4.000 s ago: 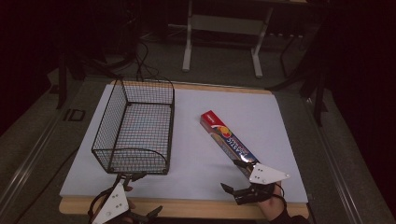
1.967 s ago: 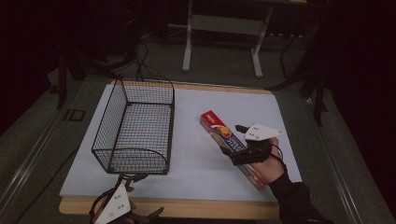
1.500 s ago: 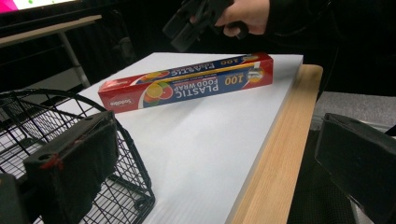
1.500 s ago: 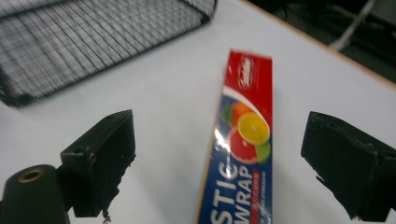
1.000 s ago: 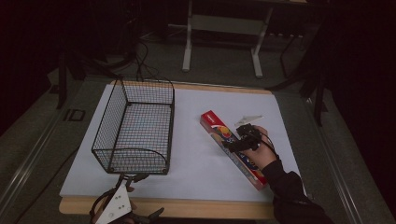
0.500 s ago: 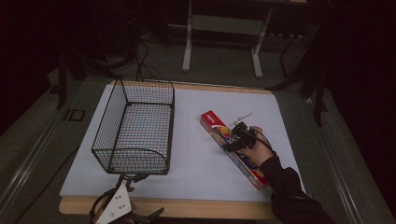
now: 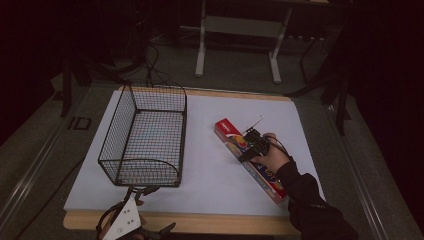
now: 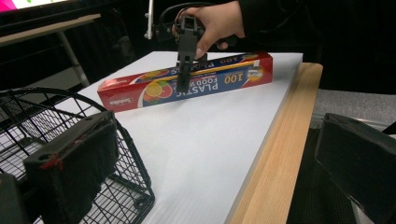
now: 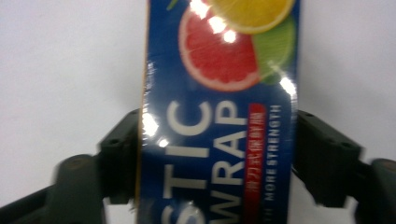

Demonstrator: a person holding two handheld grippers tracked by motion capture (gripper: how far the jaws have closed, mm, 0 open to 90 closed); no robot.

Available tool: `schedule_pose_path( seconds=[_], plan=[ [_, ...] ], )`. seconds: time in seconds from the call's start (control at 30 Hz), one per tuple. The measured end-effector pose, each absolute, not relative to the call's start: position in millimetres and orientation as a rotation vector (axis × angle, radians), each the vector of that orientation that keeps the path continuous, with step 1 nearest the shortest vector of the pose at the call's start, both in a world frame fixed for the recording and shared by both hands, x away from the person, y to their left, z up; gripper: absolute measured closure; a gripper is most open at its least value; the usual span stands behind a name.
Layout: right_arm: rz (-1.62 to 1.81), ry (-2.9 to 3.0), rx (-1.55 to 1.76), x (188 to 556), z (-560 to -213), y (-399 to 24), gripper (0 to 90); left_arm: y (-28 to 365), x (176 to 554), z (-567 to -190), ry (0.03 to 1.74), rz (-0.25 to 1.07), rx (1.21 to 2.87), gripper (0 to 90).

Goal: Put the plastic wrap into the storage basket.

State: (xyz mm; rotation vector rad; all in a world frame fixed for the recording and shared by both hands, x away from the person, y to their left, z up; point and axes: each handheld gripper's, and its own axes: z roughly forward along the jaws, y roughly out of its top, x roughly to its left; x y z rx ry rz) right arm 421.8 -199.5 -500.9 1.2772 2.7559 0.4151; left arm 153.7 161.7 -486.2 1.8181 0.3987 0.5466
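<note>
Black pads: the right gripper (image 9: 218, 154) has its two jaws down either side of the plastic wrap box (image 9: 219, 116), one on each long edge. They look snug against the cardboard, so I'd call it clamped on, or a hair off.
Glossy box: long, thin, square-edged carton, blue face with a grapefruit and citrus picture, red ends, shiny film that throws glare. Slick stuff, could slip if the squeeze is light.
Where it is: lying flat and diagonal on the right half of the table (image 7: 210, 165), well apart from the basket (image 7: 145, 137).
Grip spot: in the high view the right gripper (image 7: 256, 145) sits nearer the far end than the middle, so the long near end may sag or swing on a lift.
Step in hand: my guess is grasping the box, nothing lifted yet.
Next move: probably lift it level and carry it left to the basket, maybe angled to fit inside.
Basket: black wire mesh, rectangular, open top, looks empty.
Table: white matte sheet over a pale wood edge.
Left gripper (image 7: 132, 227): parked at the near table edge, jaws wide apart, holding nothing.
</note>
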Motion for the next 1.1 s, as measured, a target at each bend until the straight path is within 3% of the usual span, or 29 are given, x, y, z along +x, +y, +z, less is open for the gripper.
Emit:
schedule_pose_path(
  seconds=[0.47,0.73,1.1],
  plan=[
    [0.139,2.795,1.330,430.4,-497.3,-181.8,39.6,161.3,153.9,-486.4,0.395,0.550,1.826,0.1],
    [0.185,2.762,1.359,431.7,-490.5,-188.5,39.9,161.3,154.5,-486.7,0.399,0.547,1.825,0.1],
    [0.391,2.649,1.394,433.4,-445.3,-202.2,40.0,160.3,155.2,-486.8,0.400,0.547,1.827,0.1]
  ],
)
